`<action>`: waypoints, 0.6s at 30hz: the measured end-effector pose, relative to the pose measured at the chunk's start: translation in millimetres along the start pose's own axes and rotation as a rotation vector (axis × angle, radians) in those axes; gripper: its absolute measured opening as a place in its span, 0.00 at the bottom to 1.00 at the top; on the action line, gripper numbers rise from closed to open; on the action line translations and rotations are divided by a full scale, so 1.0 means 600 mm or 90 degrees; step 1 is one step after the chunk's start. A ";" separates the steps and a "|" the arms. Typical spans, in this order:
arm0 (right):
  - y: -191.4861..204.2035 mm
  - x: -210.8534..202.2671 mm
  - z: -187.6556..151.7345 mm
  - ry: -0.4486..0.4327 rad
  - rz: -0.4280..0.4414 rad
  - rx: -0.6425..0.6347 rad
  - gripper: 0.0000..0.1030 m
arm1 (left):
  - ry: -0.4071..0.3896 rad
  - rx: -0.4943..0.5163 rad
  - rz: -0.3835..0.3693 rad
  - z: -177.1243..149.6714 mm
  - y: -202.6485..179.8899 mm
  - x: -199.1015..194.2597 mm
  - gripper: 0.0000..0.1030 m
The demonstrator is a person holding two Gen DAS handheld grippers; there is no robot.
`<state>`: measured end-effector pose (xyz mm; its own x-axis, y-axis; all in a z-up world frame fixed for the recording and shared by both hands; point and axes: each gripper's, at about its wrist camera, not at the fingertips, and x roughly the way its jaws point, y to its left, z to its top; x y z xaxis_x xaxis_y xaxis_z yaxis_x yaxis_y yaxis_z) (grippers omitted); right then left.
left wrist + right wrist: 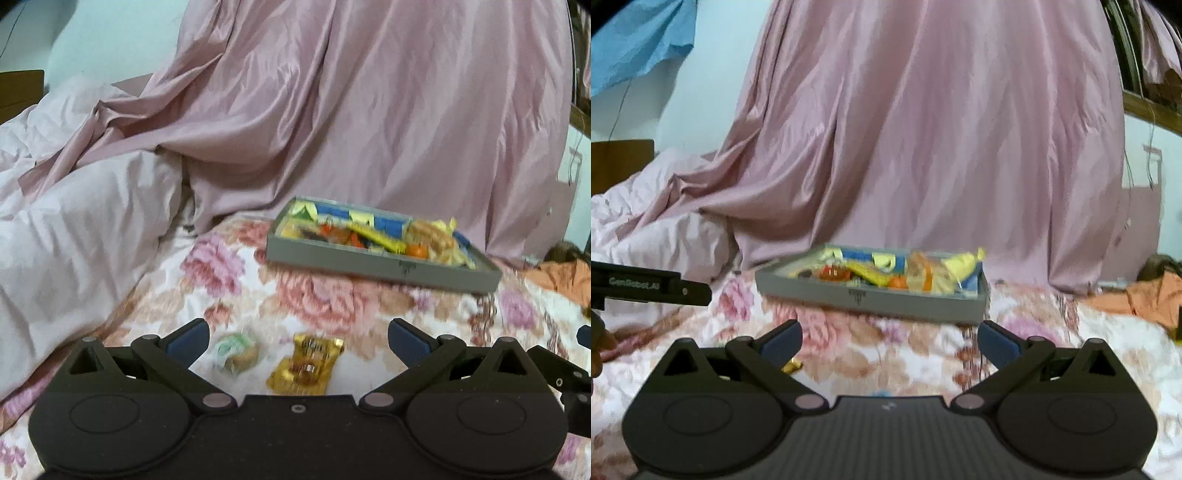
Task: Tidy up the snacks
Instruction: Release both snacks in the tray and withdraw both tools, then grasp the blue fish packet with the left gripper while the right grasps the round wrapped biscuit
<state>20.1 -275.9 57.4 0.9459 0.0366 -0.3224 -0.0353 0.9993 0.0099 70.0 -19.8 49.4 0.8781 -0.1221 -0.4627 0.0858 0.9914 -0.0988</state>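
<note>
A: Item one?
B: Gold-foil snack packet point(306, 365), crinkled, flat on the floral bedsheet point(229, 273), between the left gripper's point(298, 341) wide-spread, empty fingers.

A: Item two?
B: Round snack in green-and-white wrapper point(236, 353), just left of the packet.

A: Container?
B: Grey tray point(373, 264) of mixed snacks, well beyond both grippers.

A: Right gripper point(889, 341)?
B: Spread wide, holding nothing.
</note>
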 end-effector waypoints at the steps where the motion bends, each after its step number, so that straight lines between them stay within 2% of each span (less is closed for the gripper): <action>1: 0.001 -0.004 -0.006 0.008 0.001 0.003 1.00 | 0.007 0.003 0.000 -0.009 0.002 -0.003 0.99; 8: 0.018 -0.023 -0.046 0.066 0.005 0.010 1.00 | 0.047 0.018 0.004 -0.054 0.017 -0.010 0.99; 18: 0.032 -0.008 -0.082 0.125 0.009 -0.003 1.00 | 0.098 0.042 0.003 -0.083 0.018 0.002 0.99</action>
<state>-0.7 -256.9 12.4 0.8640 0.0493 -0.5010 -0.0503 0.9987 0.0116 48.9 -11.5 4.0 0.7966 -0.1189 -0.5927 0.1173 0.9922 -0.0414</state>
